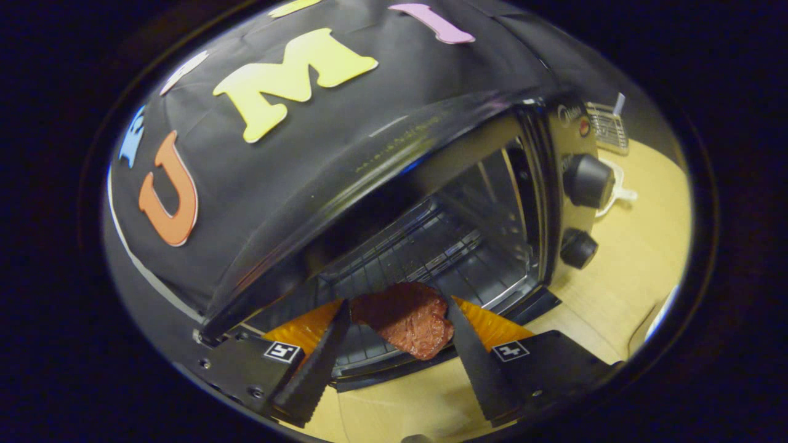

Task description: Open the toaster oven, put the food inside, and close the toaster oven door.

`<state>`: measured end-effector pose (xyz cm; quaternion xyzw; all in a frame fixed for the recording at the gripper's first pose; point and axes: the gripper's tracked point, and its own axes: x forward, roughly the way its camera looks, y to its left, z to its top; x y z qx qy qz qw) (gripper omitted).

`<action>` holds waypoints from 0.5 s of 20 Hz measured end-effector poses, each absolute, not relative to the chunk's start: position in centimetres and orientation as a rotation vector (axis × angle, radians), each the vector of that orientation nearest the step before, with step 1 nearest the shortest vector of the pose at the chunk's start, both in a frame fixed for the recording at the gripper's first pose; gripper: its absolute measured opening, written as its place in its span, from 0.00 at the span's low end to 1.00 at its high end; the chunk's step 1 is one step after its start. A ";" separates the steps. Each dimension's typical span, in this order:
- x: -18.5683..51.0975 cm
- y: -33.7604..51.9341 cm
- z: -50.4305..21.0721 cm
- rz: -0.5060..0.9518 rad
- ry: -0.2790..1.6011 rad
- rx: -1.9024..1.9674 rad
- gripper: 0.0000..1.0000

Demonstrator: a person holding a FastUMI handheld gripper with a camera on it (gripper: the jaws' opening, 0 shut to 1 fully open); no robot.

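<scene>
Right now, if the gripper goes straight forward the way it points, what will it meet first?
The gripper, shut on the meat, points into the open oven. Nothing stands ahead of the meat; the wire rack lies just below that line and would likely be met first, though depth is unclear.

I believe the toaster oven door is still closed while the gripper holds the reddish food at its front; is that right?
Not quite: the gripper view shows the toaster oven open, its rack visible inside. The gripper does hold the reddish food between its fingers at the oven's front.
</scene>
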<state>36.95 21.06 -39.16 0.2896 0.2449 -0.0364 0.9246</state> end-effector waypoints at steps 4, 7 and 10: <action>35.6 20.5 -38.5 -0.054 0.512 0.484 0.98; 34.1 21.1 -38.0 -0.012 0.534 0.421 0.98; 32.4 21.5 -37.0 0.027 0.539 0.355 0.98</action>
